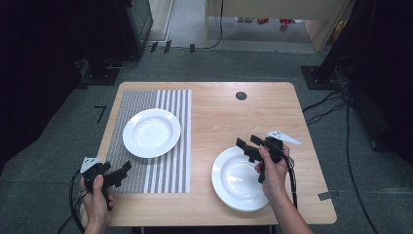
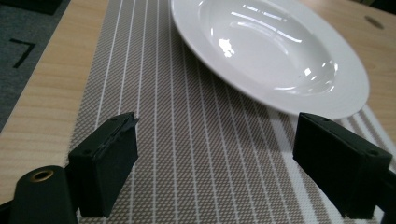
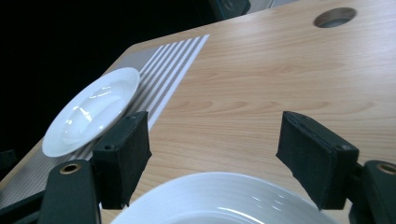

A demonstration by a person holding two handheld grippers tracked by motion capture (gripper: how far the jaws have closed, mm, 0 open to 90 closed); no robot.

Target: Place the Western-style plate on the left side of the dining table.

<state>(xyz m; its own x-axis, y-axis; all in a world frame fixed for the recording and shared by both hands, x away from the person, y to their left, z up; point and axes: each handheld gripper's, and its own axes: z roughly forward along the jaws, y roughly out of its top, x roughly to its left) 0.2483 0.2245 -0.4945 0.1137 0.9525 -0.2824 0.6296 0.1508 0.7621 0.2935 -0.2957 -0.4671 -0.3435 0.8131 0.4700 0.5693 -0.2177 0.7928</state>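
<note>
— The right gripper (image 1: 249, 146) hangs over the far rim of the plate (image 1: 238, 181) near the table's front right corner, jaws spread, nothing pinched.

— And the left gripper (image 1: 118, 174)?

— Low over the striped mat (image 1: 160, 168) by its front left corner, jaws just as wide and empty. The second plate (image 1: 151, 132) sits on that mat, toward the table's left edge.

— So how far along would you say they are?

— One plate already on the mat, I'd judge; the other sits on bare table (image 1: 229, 114), not lifted, not even gripped. That pick-up seems to be what's left.

— Do the gripper views add anything?

— The right gripper view shows the near plate's rim (image 3: 219, 196) lying below and between the jaws, untouched. The left gripper view shows the mat's weave (image 2: 196, 154) and the plate's glossy bowl (image 2: 271, 51) up close. From above you get the layout of both.
</note>
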